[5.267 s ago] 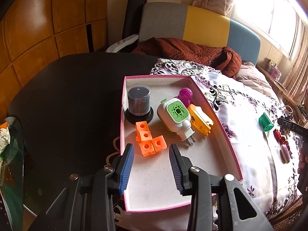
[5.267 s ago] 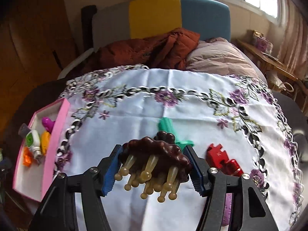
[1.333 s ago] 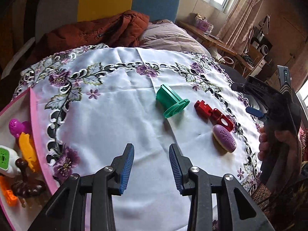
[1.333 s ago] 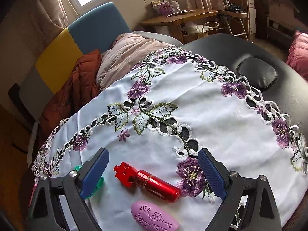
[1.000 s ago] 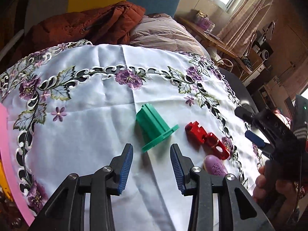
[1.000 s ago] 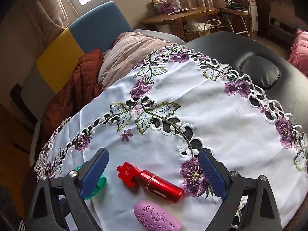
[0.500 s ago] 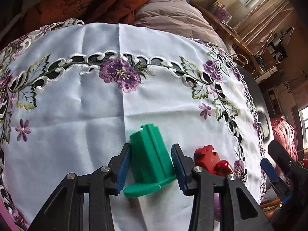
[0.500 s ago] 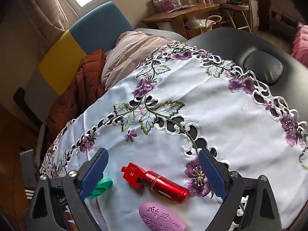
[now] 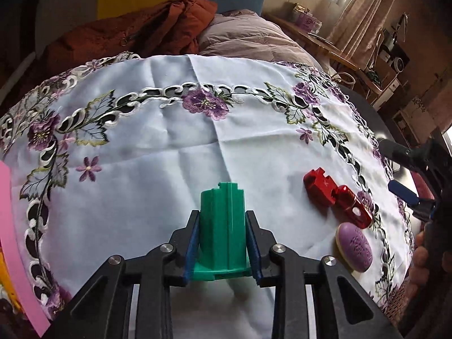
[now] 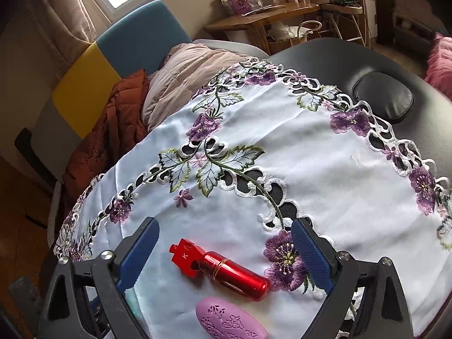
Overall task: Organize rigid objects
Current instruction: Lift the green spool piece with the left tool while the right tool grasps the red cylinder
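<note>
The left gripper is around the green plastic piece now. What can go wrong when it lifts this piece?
1. The left gripper is closing on the green piece, which tapers and has ribbed sides; the pads may slip on it.
2. Its flange sits on the thin tablecloth; fabric could be pinched and dragged.
3. A dragged cloth might shift the red cylinder and purple oval nearby.

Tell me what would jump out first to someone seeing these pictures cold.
The green plastic piece at bottom centre of the left wrist view, with the left gripper closing its jaws on its sides. Next, the shiny red tube and the purple oval beside it on the flowered white cloth, both between the right gripper's wide-open jaws.
</note>
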`<control>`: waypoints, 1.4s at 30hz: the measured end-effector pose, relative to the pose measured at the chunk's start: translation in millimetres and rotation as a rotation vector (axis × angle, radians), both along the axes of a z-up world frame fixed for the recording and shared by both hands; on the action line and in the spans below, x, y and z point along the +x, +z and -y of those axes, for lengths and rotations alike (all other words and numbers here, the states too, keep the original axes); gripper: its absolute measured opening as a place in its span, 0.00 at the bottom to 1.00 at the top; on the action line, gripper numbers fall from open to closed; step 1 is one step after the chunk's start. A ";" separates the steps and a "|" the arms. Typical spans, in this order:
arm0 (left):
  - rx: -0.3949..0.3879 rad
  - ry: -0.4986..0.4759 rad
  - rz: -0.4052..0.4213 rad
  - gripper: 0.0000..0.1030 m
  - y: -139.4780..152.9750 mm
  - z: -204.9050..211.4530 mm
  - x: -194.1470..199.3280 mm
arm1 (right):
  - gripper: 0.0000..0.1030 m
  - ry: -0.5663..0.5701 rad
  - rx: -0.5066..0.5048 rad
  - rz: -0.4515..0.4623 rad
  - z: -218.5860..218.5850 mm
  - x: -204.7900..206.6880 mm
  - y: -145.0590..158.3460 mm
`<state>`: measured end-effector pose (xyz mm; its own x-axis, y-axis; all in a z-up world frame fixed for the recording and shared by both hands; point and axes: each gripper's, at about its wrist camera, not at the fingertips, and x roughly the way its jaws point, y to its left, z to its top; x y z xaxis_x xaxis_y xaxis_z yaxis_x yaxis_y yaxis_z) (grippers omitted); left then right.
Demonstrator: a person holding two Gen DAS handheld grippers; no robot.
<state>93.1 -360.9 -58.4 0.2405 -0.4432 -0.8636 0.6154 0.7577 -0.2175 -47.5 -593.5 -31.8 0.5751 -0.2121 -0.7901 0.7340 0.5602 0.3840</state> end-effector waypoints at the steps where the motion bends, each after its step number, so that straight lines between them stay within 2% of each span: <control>1: 0.000 -0.002 0.006 0.29 0.8 -6.7 -4.7 | 0.92 -0.001 0.002 -0.002 0.3 -0.1 -0.6; 6: 0.004 -0.016 0.053 0.29 4.8 -36.4 -32.5 | 0.92 -0.009 0.017 -0.011 2.5 -0.8 -4.6; 11: 0.002 -0.023 0.015 0.29 -2.2 -63.4 -56.0 | 0.92 -0.018 0.035 -0.011 5.0 -2.8 -6.9; 13: -0.007 -0.018 0.028 0.29 -3.1 -70.0 -62.6 | 0.92 -0.014 0.041 -0.010 4.4 -2.6 -7.4; 17: 0.000 -0.015 0.038 0.29 -3.0 -69.6 -63.4 | 0.92 -0.007 0.034 -0.015 2.3 -1.5 -7.4; 24: 0.006 -0.002 0.036 0.29 -7.7 -63.4 -56.8 | 0.82 0.008 0.046 -0.044 1.4 2.0 -13.9; 28: 0.006 0.005 0.030 0.29 -9.9 -61.5 -54.0 | 0.79 0.043 0.048 -0.061 -2.3 7.0 -16.9; 33: 0.011 0.008 0.035 0.29 -11.1 -59.4 -52.8 | 0.64 0.116 0.041 -0.121 -11.6 17.5 -23.2; 40: 0.006 0.017 0.030 0.29 -12.2 -58.6 -49.7 | 0.53 0.235 0.021 -0.265 -26.9 33.4 -42.9; 41: 0.005 0.018 0.030 0.29 -12.4 -58.7 -49.7 | 0.48 0.248 -0.008 -0.273 -29.8 34.8 -42.3; 42: 0.003 0.018 0.031 0.29 -12.3 -59.3 -50.0 | 0.37 0.261 -0.040 -0.285 -32.7 36.3 -41.4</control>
